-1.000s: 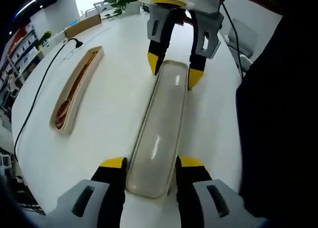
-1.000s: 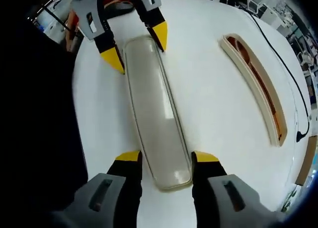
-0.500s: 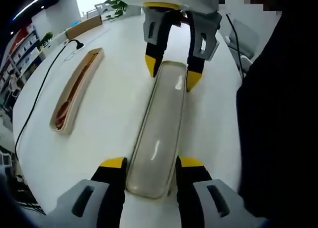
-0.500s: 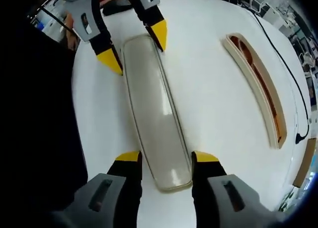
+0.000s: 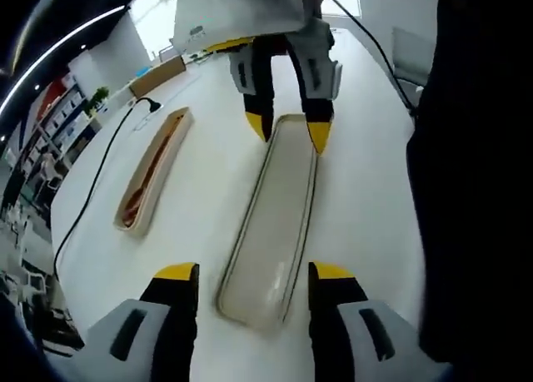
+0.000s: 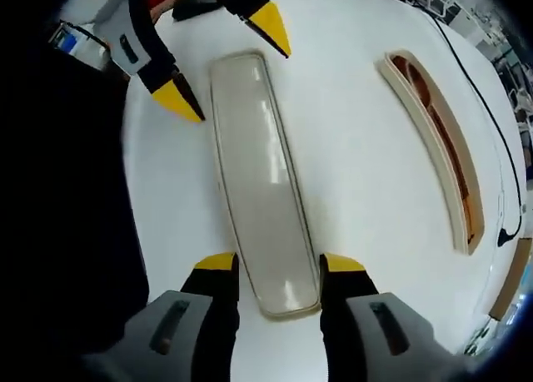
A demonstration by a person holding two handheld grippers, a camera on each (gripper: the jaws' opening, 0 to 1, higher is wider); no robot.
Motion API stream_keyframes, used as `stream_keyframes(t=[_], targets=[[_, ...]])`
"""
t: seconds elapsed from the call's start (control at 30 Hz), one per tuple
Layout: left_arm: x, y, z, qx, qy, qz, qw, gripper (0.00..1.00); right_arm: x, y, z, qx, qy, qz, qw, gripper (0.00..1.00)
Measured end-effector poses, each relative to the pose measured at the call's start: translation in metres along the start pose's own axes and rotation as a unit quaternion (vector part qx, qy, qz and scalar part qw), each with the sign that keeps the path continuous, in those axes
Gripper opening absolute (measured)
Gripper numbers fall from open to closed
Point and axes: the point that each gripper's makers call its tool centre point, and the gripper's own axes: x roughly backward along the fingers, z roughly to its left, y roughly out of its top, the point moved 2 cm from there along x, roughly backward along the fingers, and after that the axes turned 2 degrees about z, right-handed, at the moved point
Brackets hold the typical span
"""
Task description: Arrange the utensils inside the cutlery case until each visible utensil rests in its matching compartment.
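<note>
You have the translucent lid (image 5: pixel 271 220) lying flat on the white table (image 5: pixel 200 199) between both spread-jawed, empty grippers, left gripper (image 5: pixel 254 286) and right gripper (image 6: pixel 271 275) at opposite ends, while the open case base (image 6: pixel 437 145) with brownish utensils sits well apart, so closing seems left.

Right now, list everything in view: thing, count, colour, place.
Lid: one, translucent grey-beige, long, flat on the table between both tools.
Cutlery case base: one, cream with brown contents, lying apart from the lid.
Cable: one, black, along the table beyond the base.
Table: one, white.
Cardboard box: one, brown, far table edge.
Left tool: yellow-tipped, jaws open, straddling one end of the lid.
Right tool: yellow-tipped, jaws astride the other end.
</note>
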Motion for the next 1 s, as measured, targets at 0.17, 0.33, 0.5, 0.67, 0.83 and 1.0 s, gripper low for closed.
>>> stream_keyframes(t=[0.17,0.33,0.5,0.67,0.83,1.0], targets=[[0.0,0.001,0.001,-0.011,-0.002,-0.005,0.9999,0.53,0.003,0.0,-0.002,-0.033,0.036,-0.014,0.9987,0.35],[-0.004,0.006,0.003,-0.015,-0.009,-0.011,0.9998,0.52,0.005,-0.001,-0.006,-0.043,0.079,-0.032,0.9954,0.35],[-0.005,0.009,0.002,-0.028,-0.015,-0.011,0.9994,0.51,0.006,0.001,-0.005,-0.041,0.104,-0.016,0.9936,0.35],[-0.006,0.01,0.002,-0.048,-0.025,-0.007,0.9985,0.5,0.005,0.002,-0.007,-0.032,0.123,0.019,0.9917,0.35],[-0.008,0.013,0.005,-0.064,-0.034,-0.003,0.9973,0.52,0.005,0.003,-0.008,-0.034,0.144,0.034,0.9884,0.35],[-0.005,0.007,0.0,-0.068,-0.042,0.0,0.9968,0.52,0.006,0.002,-0.009,-0.042,0.169,0.028,0.9844,0.35]])
